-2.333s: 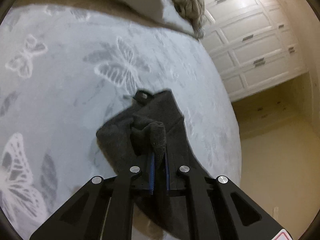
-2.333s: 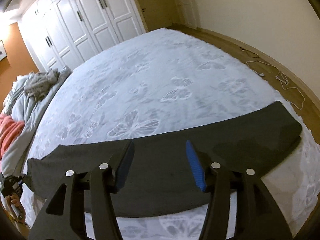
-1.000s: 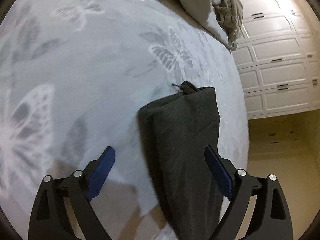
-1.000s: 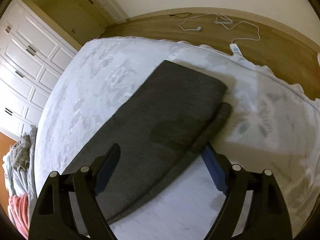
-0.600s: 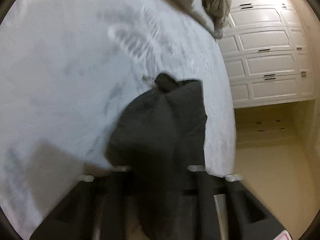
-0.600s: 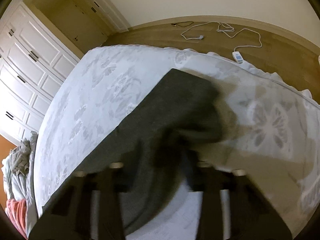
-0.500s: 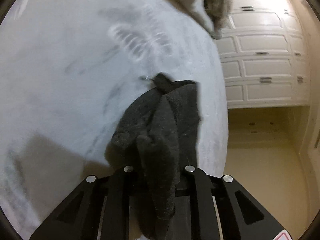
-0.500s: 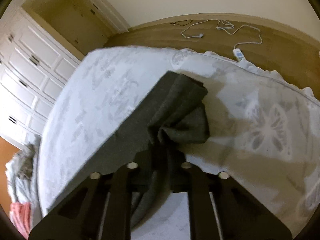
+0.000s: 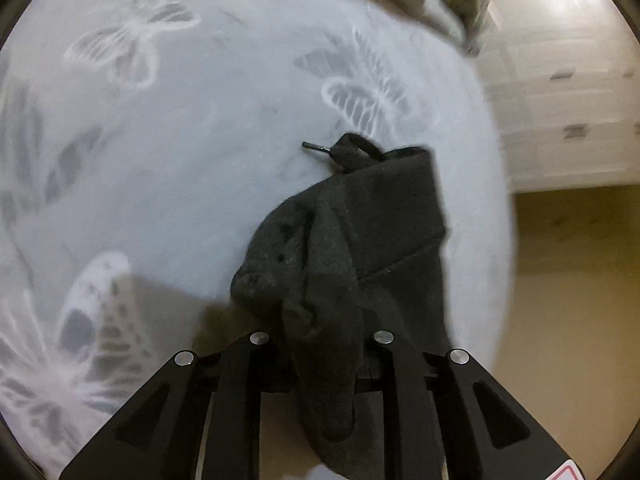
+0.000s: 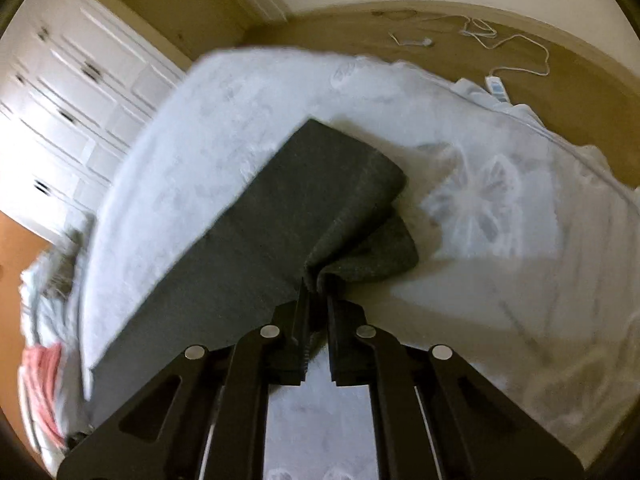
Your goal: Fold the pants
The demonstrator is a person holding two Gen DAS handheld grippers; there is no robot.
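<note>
Warm, dim indoor light fills both views, with a bright glare patch on the wardrobe doors [image 9: 560,12] at the upper right of the left wrist view. Motion blur smears the bed [image 9: 168,168] print and the far edges in both views. Soft shadows fall on the bed beneath the lifted pants [image 10: 288,216]. Fisheye distortion bends everything toward dark corners.

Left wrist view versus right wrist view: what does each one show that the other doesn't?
Only the left wrist view shows the pants' drawstring tip lying on the bedspread.

Only the right wrist view shows the white cable on the wooden floor and the pink cloth.

Both show the dark pants bunched between closed fingers, the butterfly bedspread and the white wardrobe.
</note>
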